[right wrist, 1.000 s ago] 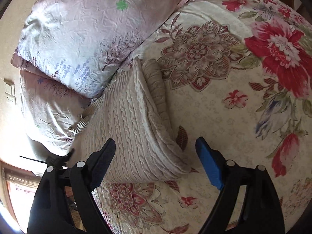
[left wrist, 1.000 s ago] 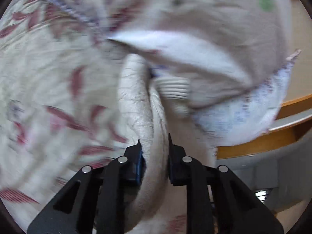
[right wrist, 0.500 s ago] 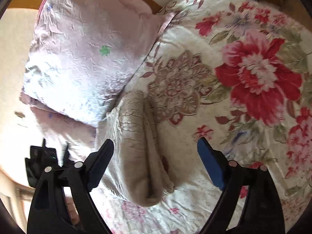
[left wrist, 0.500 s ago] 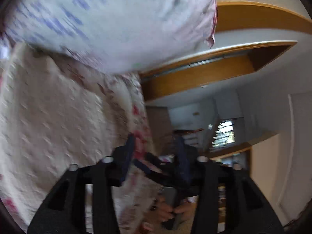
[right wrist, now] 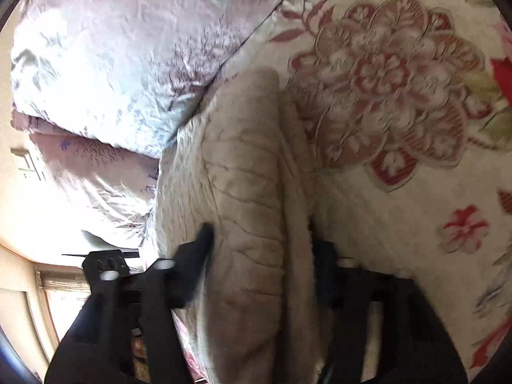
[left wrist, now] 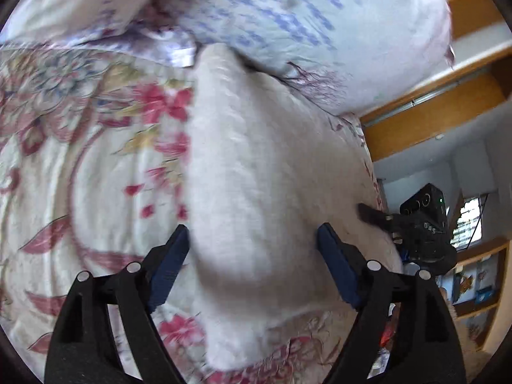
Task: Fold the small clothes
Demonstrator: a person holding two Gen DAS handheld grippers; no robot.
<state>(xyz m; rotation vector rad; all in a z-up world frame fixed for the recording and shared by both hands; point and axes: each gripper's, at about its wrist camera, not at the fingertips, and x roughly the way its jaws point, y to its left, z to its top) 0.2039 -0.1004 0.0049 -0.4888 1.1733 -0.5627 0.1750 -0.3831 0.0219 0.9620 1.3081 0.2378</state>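
A cream cable-knit sweater (left wrist: pixel 256 192) lies folded on the floral bedspread (left wrist: pixel 80 176), its far end against the pillows. My left gripper (left wrist: pixel 252 243) is open, one finger on each side of the near folded edge, not gripping. In the right wrist view the sweater (right wrist: pixel 243 192) runs between my right gripper's fingers (right wrist: pixel 262 240), which are closing around its folded end; the view is blurred and I cannot tell whether they pinch it. The right gripper also shows in the left wrist view (left wrist: pixel 377 217) at the sweater's right edge.
Two pale pink and blue pillows (right wrist: pixel 121 51) are stacked at the head of the bed, also in the left wrist view (left wrist: pixel 304 25). A wooden headboard (left wrist: pixel 448 112) and the bed's edge lie to the right, with room furniture beyond. The bedspread (right wrist: pixel 400 112) stretches to the right.
My left gripper let go of the sweater, swung away, then came back open over its folded end. My right gripper moved down onto the sweater and its fingers narrowed around it.
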